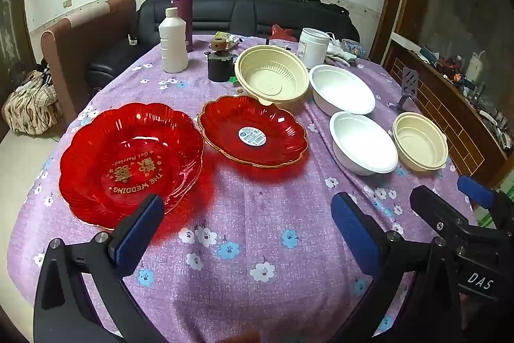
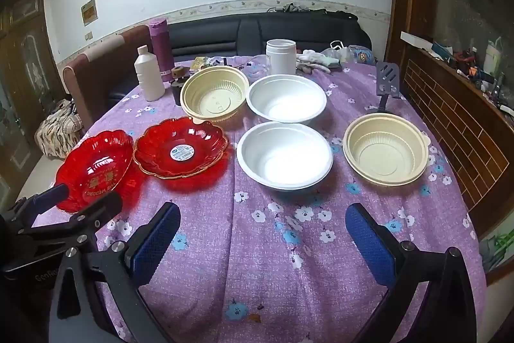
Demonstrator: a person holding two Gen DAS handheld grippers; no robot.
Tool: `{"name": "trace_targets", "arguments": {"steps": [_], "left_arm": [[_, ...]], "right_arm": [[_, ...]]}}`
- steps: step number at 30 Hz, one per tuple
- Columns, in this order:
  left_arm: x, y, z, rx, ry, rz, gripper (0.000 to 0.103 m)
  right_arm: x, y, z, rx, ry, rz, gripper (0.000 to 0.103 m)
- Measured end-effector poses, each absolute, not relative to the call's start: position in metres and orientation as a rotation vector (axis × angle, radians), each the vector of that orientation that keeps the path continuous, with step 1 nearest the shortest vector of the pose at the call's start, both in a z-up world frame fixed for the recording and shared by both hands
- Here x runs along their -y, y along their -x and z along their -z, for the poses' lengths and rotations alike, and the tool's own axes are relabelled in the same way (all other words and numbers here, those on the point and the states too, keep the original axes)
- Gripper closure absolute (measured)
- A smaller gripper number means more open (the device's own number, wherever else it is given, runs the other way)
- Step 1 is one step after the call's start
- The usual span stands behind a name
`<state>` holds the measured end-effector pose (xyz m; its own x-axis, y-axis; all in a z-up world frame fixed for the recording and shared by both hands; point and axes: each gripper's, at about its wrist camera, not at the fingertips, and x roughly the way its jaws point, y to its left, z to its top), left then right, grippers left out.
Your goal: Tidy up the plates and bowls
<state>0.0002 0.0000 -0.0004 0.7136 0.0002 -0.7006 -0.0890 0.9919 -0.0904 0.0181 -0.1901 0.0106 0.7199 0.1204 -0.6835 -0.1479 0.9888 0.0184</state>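
Observation:
Two red scalloped plates lie on the purple floral cloth: one with gold wedding lettering [image 1: 131,163] [image 2: 98,169] at the left, one with a round sticker [image 1: 253,134] [image 2: 181,148] beside it. Behind and right stand a far cream bowl [image 1: 272,73] [image 2: 214,95], a far white bowl [image 1: 342,89] [image 2: 287,98], a near white bowl [image 1: 363,142] [image 2: 284,154] and a near cream bowl [image 1: 420,141] [image 2: 385,148]. My left gripper [image 1: 247,233] hovers open above the cloth, its left pad over the lettered plate's near rim. My right gripper [image 2: 263,241] is open in front of the near white bowl, holding nothing.
At the table's back stand a white bottle [image 1: 173,40], a purple flask [image 1: 182,12], a small dark pot [image 1: 221,66] and a white jar [image 2: 280,56]. A slotted spatula [image 2: 388,84] leans at the right. A chair [image 1: 86,53] and black sofa lie behind.

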Motion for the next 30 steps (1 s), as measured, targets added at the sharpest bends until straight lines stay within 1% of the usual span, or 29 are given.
{"name": "trace_targets", "arguments": {"steps": [14,22,30], "left_arm": [[0.008,0.001,0.004,-0.772,0.109,-0.056,0.0],[-0.002,-0.003,0.012,-0.787,0.148,-0.037,0.0],[-0.001,0.002,0.012,-0.748,0.146,-0.056,0.0]], "right_arm": [[0.188,-0.018,-0.008,-0.744,0.02,-0.151,0.0],[0.185,-0.016,-0.008,-0.744,0.017,-0.158,0.0],[0.184,-0.016,-0.008,-0.747,0.02,-0.156,0.0]]}}
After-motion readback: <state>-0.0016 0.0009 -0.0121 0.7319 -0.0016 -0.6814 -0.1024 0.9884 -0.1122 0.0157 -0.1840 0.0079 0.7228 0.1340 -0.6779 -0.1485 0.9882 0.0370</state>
